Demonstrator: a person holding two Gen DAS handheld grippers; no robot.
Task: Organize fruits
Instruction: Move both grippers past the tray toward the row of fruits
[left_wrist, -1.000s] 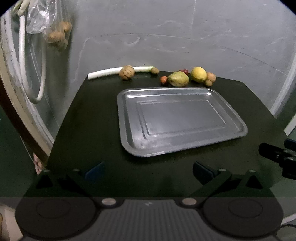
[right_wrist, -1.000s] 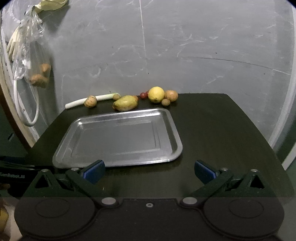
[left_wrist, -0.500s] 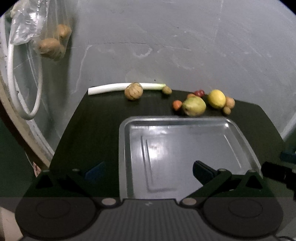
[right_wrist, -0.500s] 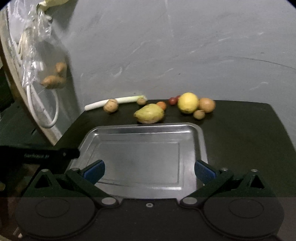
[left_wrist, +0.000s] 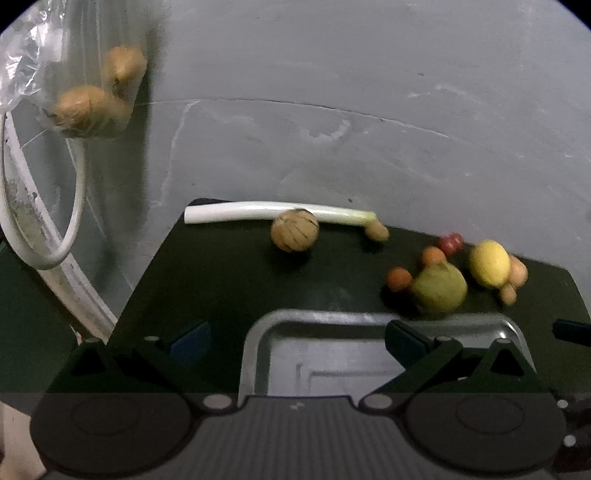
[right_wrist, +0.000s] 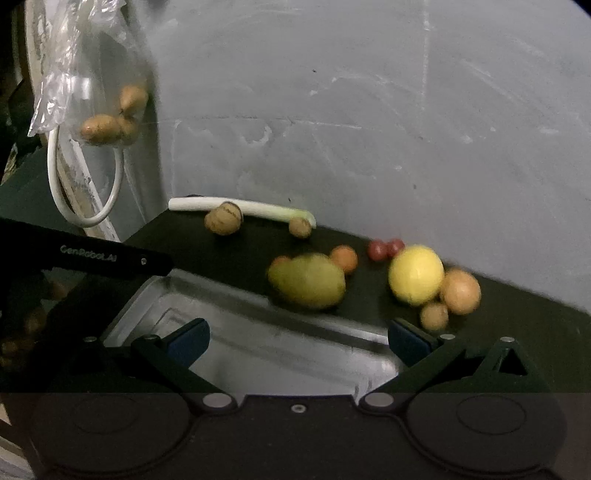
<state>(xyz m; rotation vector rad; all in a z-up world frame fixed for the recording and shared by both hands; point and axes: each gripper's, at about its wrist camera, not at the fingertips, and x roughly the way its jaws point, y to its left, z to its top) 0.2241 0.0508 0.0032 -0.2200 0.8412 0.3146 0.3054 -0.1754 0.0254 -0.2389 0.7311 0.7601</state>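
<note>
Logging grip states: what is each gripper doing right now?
Left gripper: open, holding nothing.
Right gripper: open, holding nothing.

Dark table (left_wrist: 221, 280) with metal tray (right_wrist: 280, 343), leek (left_wrist: 258, 212), and clustered fruits (right_wrist: 415, 275) behind

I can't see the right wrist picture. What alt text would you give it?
An open two-finger gripper hovers over an empty metal tray on a dark table. Beyond the tray lie a green mango, a lemon, small round fruits and a leek along a grey wall.
</note>
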